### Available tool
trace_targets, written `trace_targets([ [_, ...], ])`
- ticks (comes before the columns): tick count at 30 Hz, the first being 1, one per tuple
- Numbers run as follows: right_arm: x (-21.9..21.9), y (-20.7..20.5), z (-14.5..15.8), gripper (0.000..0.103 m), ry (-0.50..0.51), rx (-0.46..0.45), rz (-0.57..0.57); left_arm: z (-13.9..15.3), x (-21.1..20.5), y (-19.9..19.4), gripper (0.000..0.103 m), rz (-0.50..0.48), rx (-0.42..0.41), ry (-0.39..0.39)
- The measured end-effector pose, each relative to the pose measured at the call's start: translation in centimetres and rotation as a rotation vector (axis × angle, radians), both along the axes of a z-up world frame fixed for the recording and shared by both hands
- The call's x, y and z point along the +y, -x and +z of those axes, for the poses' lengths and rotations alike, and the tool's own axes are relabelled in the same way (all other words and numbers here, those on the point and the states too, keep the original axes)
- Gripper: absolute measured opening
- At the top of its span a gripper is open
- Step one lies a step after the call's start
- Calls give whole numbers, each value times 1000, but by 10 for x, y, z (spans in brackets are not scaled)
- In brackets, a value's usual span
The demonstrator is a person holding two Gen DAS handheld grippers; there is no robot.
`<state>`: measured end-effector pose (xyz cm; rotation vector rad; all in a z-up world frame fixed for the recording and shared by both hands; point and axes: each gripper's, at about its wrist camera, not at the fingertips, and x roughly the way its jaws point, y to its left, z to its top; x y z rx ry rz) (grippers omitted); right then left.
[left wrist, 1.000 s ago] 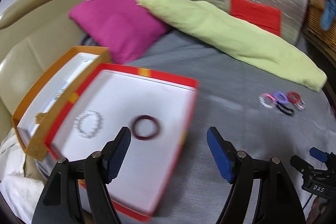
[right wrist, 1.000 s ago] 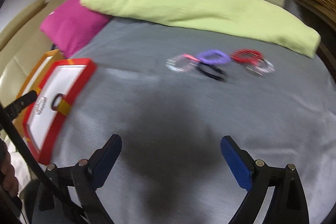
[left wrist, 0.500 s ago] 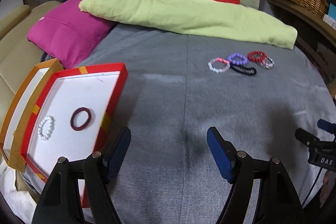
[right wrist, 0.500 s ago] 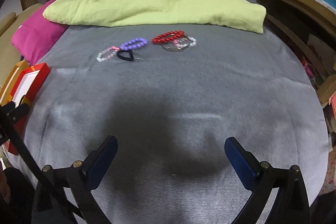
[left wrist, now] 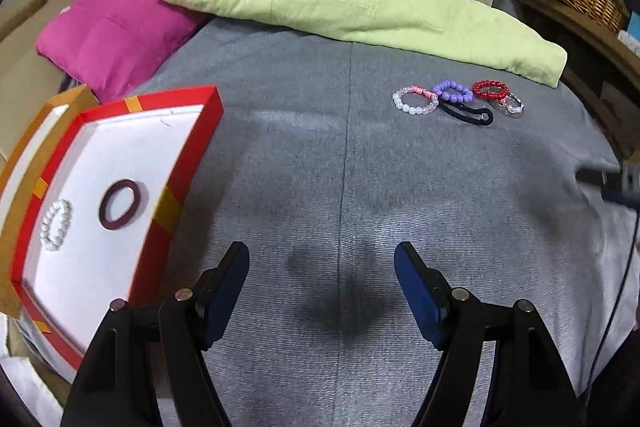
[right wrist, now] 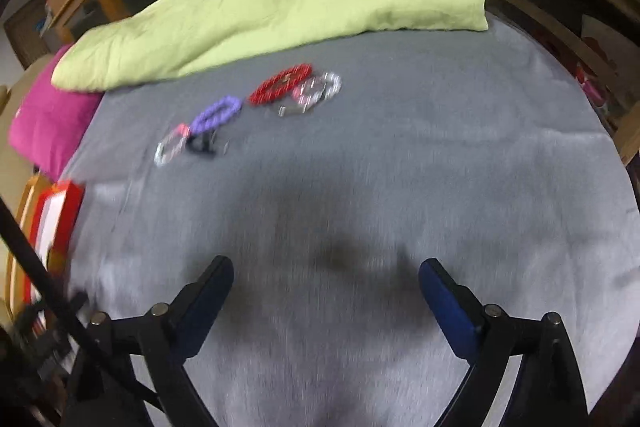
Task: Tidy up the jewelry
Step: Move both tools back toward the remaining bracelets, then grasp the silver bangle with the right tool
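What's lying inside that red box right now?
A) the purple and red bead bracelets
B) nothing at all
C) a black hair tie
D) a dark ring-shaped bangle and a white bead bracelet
D: the left wrist view shows the dark bangle and the white bead bracelet side by side on the white floor of the red box.

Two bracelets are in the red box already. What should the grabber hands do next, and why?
Probably move the right gripper forward toward the loose bracelets, maybe the red bead bracelet. Both it and the left gripper are open and hold nothing, and that cluster lies on the grey cover well ahead of the fingers, while the red box holds only the white bead bracelet and the dark ring bangle.
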<state>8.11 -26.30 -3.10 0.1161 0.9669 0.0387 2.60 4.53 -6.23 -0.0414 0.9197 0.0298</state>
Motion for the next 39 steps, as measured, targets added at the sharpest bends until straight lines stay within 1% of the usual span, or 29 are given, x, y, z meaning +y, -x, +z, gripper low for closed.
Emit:
trace_targets([
  [2, -5, -23, 9, 91, -44, 11, -15, -1, 1, -1, 76, -3, 2, 17],
  [4, -6, -48, 14, 78, -78, 31, -29, -1, 4, -1, 76, -2, -1, 39],
  [5, -6, -58, 15, 75, -89, 44, -37, 0, 5, -2, 76, 0, -2, 49],
  [7, -6, -87, 13, 58, -131, 92, -61, -1, 9, -3, 76, 7, 2, 76],
  [8, -6, -98, 12, 55, -144, 108, -75, -1, 11, -4, 76, 10, 4, 87],
  [11, -6, -129, 6, 53, -143, 144, -132, -1, 15, -4, 76, 20, 2, 115],
  [13, -6, -139, 4, 50, -150, 156, -149, 0, 15, -4, 76, 20, -6, 124],
  [15, -2, -148, 3, 49, -139, 157, -153, 1, 14, -4, 76, 13, -9, 123],
  [17, 3, -154, -1, 45, -126, 166, -153, 1, 13, -4, 76, 8, -11, 113],
  [19, 7, -161, -10, 22, -105, 198, -155, 3, 12, -3, 76, 8, -23, 94],
  [22, 7, -163, -16, 12, -96, 204, -161, 4, 11, -4, 76, 8, -30, 79],
  [25, 7, -161, -14, 7, -82, 199, -142, 6, 8, -13, 76, -4, -27, 70],
  [27, 3, -156, -14, 6, -88, 193, -127, 9, 3, -25, 76, -19, -20, 57],
  [30, -1, -143, -11, 6, -87, 169, -95, 12, -1, -52, 76, -23, 5, 84],
  [32, -9, -127, -8, 5, -126, 142, -75, 11, -4, -67, 76, -20, 14, 100],
  [34, -19, -112, -3, 5, -180, 109, -70, 10, -9, -83, 76, -16, 26, 96],
  [37, -37, -90, 2, 5, -263, 60, -43, 7, -19, -97, 76, -18, 44, 83],
  [39, -45, -81, 2, 5, -286, 42, -39, 7, -28, -102, 76, -24, 49, 83],
])
